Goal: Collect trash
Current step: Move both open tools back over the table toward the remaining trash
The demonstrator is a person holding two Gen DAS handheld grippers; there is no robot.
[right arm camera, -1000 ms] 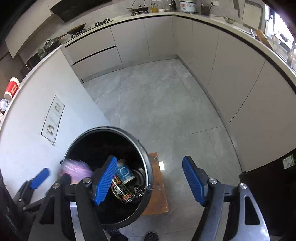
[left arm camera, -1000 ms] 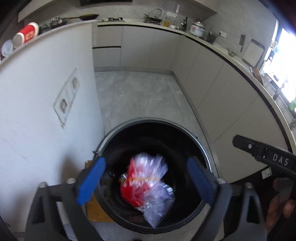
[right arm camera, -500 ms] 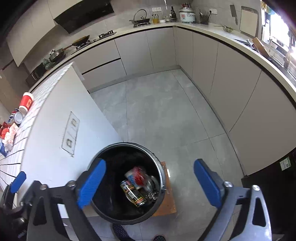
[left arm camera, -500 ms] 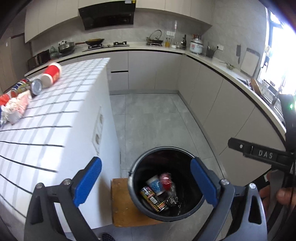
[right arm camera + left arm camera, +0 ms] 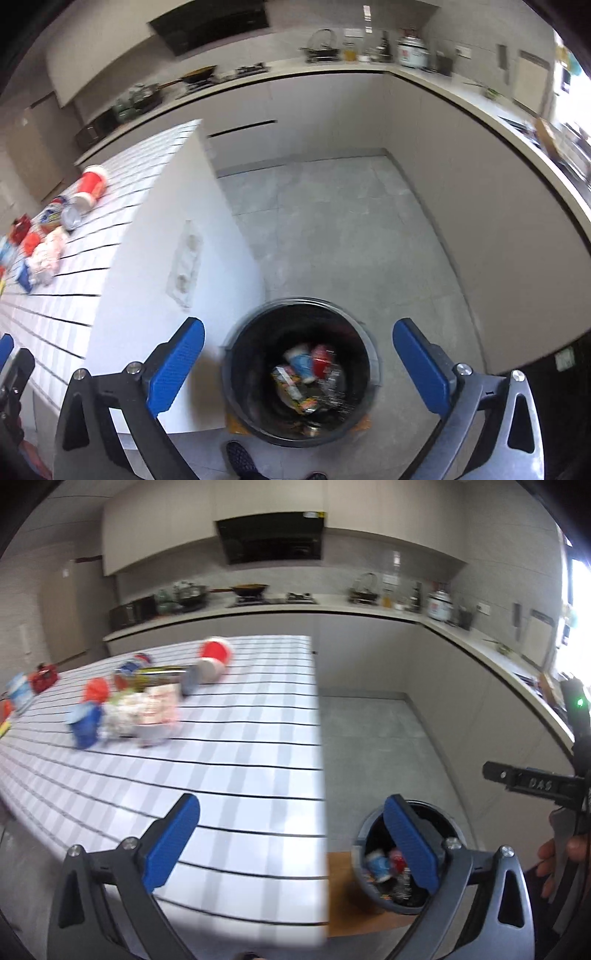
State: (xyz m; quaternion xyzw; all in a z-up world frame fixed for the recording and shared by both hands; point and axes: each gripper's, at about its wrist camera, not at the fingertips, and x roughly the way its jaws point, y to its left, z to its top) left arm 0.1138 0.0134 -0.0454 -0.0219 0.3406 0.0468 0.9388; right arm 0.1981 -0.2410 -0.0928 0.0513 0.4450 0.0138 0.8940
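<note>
Both tongs are empty and touch nothing. The left tongs (image 5: pixel 291 843) are opening, jaws wide apart; counter (image 5: pixel 240 768) under the left finger, bin (image 5: pixel 364 853) behind the right one. The right tongs (image 5: pixel 299 369) are opening too, the bin (image 5: pixel 236 369) with trash (image 5: pixel 306 363) between and below the jaws. More trash (image 5: pixel 140 701) lies on the counter, ahead and left.

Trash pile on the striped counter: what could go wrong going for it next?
The red cup lies on its side and could roll when nudged. The pile is tightly clustered, so the empty, opening left gripper may knock neighbours. The bin sits below the counter edge; pushed items could miss it.
</note>
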